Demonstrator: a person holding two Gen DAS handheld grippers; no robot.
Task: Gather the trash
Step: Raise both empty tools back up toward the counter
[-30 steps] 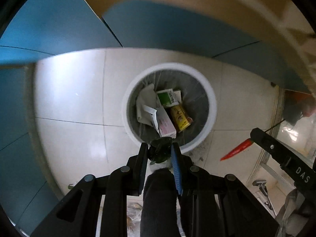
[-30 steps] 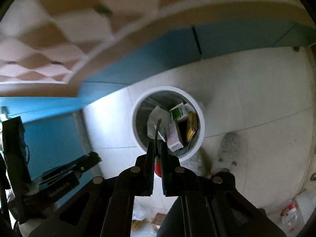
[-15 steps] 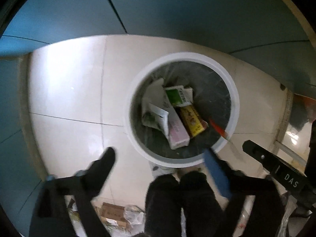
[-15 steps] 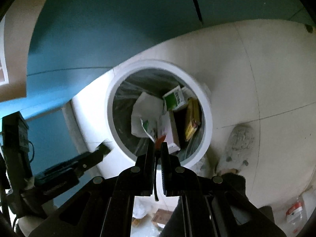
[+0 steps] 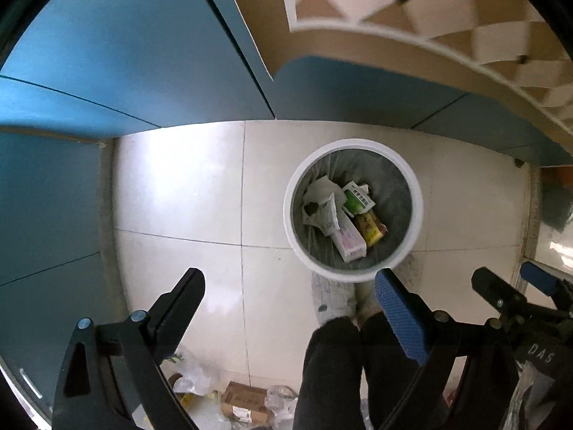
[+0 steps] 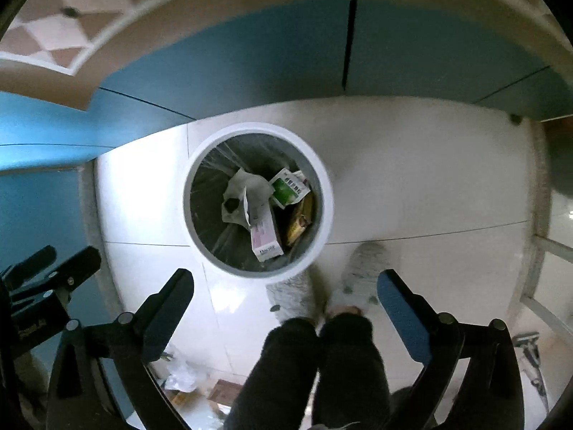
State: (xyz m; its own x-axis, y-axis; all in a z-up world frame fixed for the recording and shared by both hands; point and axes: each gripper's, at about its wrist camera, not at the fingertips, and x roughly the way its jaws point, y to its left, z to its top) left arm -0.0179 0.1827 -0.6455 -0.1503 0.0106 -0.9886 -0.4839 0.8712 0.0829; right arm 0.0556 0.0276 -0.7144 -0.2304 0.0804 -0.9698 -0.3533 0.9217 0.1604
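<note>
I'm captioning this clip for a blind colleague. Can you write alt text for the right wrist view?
The open, empty right gripper hangs above a round white trash bin holding crumpled paper and small cartons. The person's dark trouser legs and grey shoes stand on the white tiled floor.

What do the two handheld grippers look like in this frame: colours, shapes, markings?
Both are black, angular linkage frames with round silver-blue bolt heads. The left gripper has one bare black finger and one with a ribbed blue pad; the right gripper matches. Its body shows white "DAS" lettering in the left wrist view. No cables or sleeves visible.
</note>
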